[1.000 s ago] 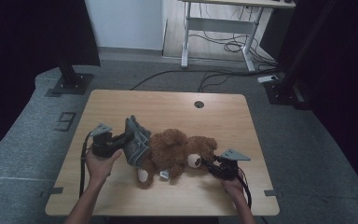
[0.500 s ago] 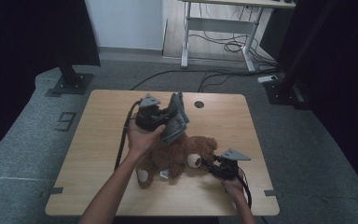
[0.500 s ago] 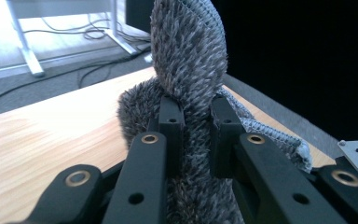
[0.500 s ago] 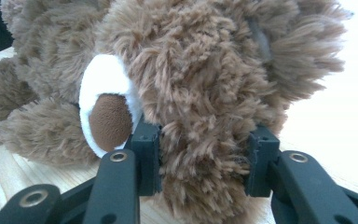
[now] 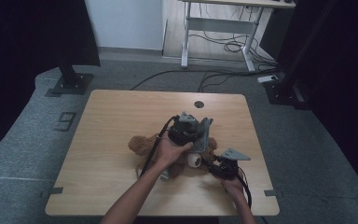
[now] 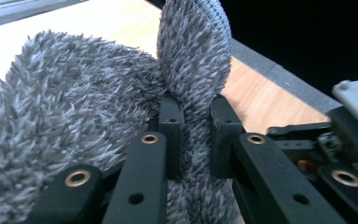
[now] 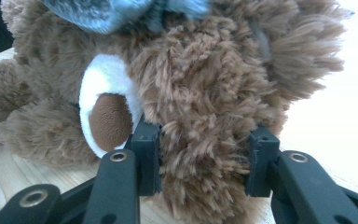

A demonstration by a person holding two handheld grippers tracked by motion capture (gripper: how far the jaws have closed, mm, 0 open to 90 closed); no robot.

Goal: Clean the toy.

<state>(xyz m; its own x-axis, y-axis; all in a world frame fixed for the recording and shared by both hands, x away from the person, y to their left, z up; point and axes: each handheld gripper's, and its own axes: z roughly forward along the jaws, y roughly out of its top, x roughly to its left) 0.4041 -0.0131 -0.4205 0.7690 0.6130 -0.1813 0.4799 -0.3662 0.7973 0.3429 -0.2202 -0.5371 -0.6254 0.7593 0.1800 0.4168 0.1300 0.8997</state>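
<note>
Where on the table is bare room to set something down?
The pale wooden table is bare along its far edge around the round cable hole and along its left side. It is crowded near-right, around the brown plush teddy bear and both claws.

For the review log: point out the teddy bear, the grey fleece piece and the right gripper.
teddy bear (image 7: 200,93), right gripper view, on its brown furry head.
grey fleece piece (image 6: 193,51), left gripper view, on the upright fold above the jaws.
right gripper (image 5: 213,164), high view, between its fingertips at the bear.
</note>
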